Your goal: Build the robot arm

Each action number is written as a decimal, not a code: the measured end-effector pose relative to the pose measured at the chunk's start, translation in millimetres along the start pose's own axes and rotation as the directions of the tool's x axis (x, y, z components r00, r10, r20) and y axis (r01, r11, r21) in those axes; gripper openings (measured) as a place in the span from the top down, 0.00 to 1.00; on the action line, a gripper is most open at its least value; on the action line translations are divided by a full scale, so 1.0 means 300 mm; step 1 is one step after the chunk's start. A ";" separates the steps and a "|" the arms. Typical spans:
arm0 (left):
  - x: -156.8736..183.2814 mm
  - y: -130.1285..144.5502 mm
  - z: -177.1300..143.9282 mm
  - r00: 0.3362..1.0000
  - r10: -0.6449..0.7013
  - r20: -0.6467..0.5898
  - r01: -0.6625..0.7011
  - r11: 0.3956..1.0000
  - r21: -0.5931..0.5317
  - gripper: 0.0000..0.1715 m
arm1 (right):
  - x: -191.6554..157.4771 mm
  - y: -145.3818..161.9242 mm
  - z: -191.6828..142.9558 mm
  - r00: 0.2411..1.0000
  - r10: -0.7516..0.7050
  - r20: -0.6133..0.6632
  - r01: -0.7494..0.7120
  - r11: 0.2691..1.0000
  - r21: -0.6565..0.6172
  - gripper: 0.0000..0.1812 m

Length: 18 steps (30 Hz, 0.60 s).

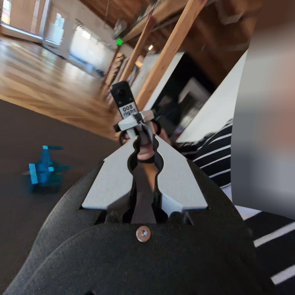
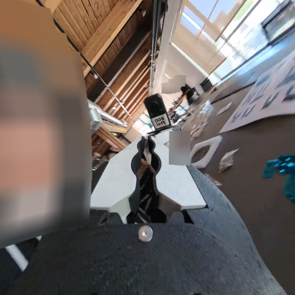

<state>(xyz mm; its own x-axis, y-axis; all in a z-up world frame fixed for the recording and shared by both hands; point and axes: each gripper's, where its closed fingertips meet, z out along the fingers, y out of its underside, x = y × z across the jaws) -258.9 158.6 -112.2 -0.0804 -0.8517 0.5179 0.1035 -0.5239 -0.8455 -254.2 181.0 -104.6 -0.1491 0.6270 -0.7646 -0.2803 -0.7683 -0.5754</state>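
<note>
My two grippers point at each other above a dark brown table (image 1: pixel 47 207), tips almost meeting. My left gripper (image 1: pixel 145 137) has its jaws a little apart and holds nothing. The right gripper (image 1: pixel 140 122) faces it, with a black camera above it and a hand (image 1: pixel 146 154) behind. In the right wrist view my right gripper (image 2: pixel 146 138) is closed, with a tiny shiny metal piece (image 2: pixel 146 137) pinched at its tips. The left gripper's camera (image 2: pixel 157 111) is just beyond.
A blurred blue block assembly (image 1: pixel 43 169) sits on the table and shows as teal in the right wrist view (image 2: pixel 284 167). A white diamond-shaped ring (image 2: pixel 206 151), a small clear bag (image 2: pixel 226 161) and a white sheet with blue shapes (image 2: pixel 263 99) lie farther off. A striped sleeve (image 1: pixel 215 158) is to the right. My two grippers' fingertips are within a few centimetres of each other.
</note>
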 end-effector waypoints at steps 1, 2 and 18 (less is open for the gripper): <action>0.006 -0.016 0.001 0.993 -0.098 -0.060 0.100 0.994 0.043 0.93 | -0.006 -0.012 -0.004 0.995 -0.089 -0.034 0.089 0.996 0.005 0.99; 0.011 -0.022 0.005 0.980 -0.165 -0.109 0.172 0.983 0.063 0.92 | -0.013 -0.022 -0.008 0.981 -0.180 -0.072 0.181 0.983 0.010 0.99; 0.035 -0.055 0.030 0.939 -0.246 -0.241 0.288 0.944 0.160 0.95 | -0.072 0.012 0.019 0.868 -0.488 -0.091 0.482 0.872 -0.084 0.98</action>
<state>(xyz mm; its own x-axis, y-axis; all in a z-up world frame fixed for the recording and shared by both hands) -252.7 158.3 -91.7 -0.3402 -0.6673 0.6626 0.2331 -0.7425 -0.6280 -257.4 165.3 -88.6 0.0939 0.9077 -0.4090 -0.2365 -0.3787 -0.8948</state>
